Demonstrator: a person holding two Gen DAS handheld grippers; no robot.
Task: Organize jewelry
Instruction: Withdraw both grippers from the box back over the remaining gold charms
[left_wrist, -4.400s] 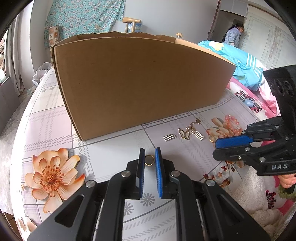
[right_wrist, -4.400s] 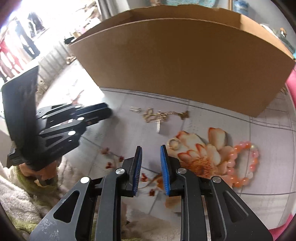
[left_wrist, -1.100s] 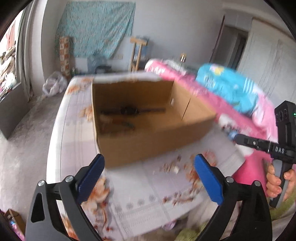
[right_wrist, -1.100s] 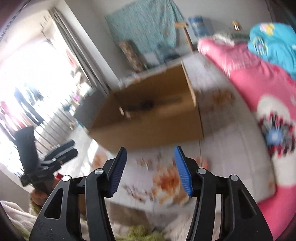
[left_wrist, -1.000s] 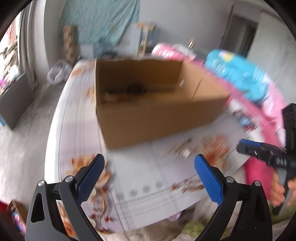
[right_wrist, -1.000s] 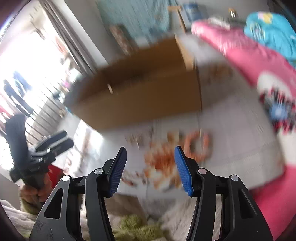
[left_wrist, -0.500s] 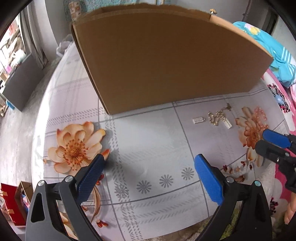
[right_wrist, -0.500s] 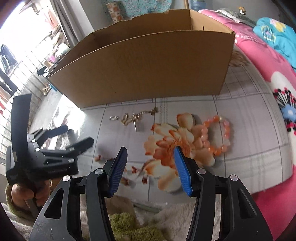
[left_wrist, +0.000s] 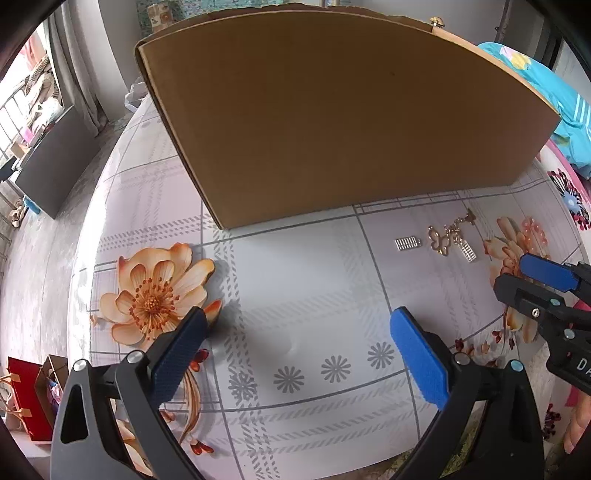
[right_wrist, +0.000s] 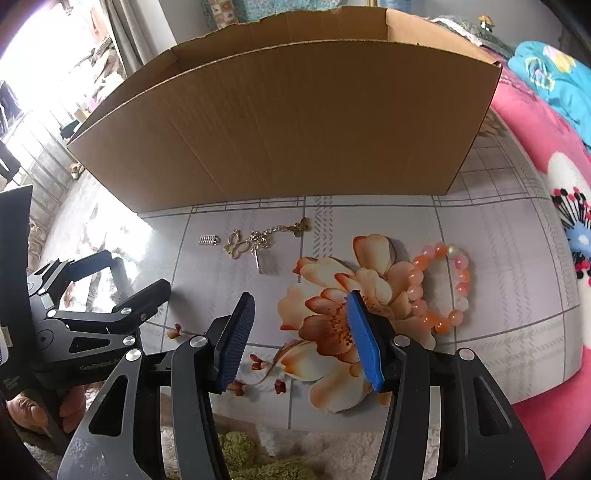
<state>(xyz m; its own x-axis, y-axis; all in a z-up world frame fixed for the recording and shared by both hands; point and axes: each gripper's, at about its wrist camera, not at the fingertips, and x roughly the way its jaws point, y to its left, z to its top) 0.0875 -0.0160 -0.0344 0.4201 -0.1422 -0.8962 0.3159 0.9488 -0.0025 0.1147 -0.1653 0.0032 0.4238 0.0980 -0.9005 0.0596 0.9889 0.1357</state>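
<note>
Box (right_wrist: 295, 122) interior hidden; both tools, left (left_wrist: 295, 354) and right (right_wrist: 301, 336), spread, empty.

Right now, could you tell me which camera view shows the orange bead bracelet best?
The right wrist view: the bead bracelet lies whole on the floral tablecloth, just beyond the open right gripper. The left wrist view shows only a few beads at its right edge, behind that gripper's finger.
</note>
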